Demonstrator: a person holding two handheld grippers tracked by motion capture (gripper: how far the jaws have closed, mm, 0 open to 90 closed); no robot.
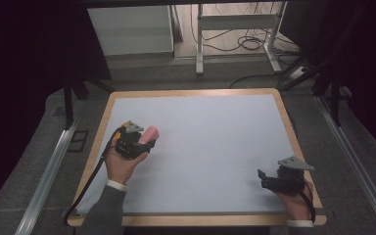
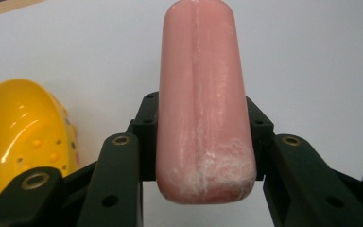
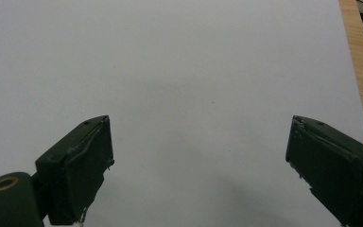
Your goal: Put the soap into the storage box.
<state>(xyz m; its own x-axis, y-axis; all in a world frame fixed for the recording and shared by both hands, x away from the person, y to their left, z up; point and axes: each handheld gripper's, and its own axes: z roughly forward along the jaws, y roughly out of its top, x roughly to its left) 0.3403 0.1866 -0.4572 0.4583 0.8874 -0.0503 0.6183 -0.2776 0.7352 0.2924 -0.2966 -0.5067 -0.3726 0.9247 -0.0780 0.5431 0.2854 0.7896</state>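
Pressed between the black jaws of the left gripper [image 2: 203,142], a pink rounded bar [image 2: 203,104] runs up the middle of the left gripper view, its near end scuffed white. Beside it, at the lower left of that frame, sits a yellow plastic piece [image 2: 21,137], possibly a toy. From above, the left gripper [image 1: 144,139] sits left of centre over the white mat [image 1: 215,147]. At lower right, the right gripper [image 1: 264,178] has its jaws spread wide, nothing between them.
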